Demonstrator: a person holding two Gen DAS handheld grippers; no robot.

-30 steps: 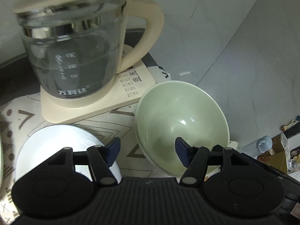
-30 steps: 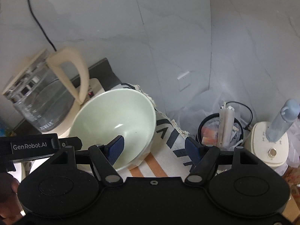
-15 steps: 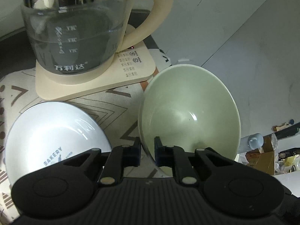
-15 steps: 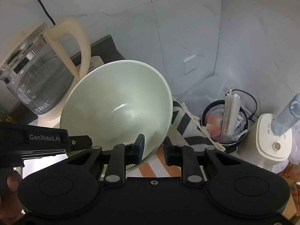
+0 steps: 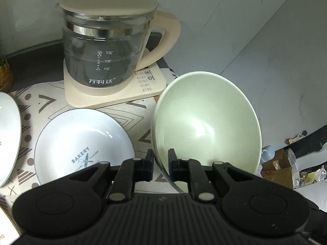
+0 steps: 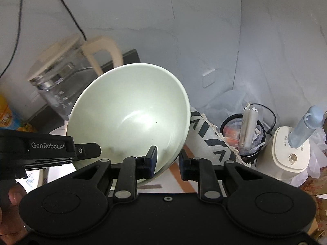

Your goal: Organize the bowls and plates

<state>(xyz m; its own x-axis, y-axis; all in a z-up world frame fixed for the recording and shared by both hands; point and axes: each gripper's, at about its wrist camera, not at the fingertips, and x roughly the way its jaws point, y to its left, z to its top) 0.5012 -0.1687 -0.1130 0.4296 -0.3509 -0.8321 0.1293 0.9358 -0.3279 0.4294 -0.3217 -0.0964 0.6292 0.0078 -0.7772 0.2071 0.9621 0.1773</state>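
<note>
A pale green bowl (image 5: 206, 126) hangs tilted above the patterned cloth (image 5: 51, 100), held from both sides. My left gripper (image 5: 160, 163) is shut on its left rim, one pad inside and one outside. In the right wrist view the same green bowl (image 6: 130, 114) has my right gripper (image 6: 167, 159) shut on its right rim; the left gripper's body (image 6: 51, 149) reaches in from the left. A white bowl (image 5: 83, 143) printed BAKERY lies on the cloth to the left of the green one. Part of another white dish (image 5: 6, 138) shows at the left edge.
A glass kettle (image 5: 106, 47) on a cream base (image 5: 147, 83) stands behind the bowls against the wall. Right of the table edge are a black bin (image 6: 243, 134) with rubbish and a cream appliance (image 6: 290, 153). A person's hand (image 6: 10, 204) holds the left gripper.
Both grippers went from open to shut on the green bowl's rim. They then rose with it, so the bowl now hangs tilted off the cloth and the kettle looks farther away.
</note>
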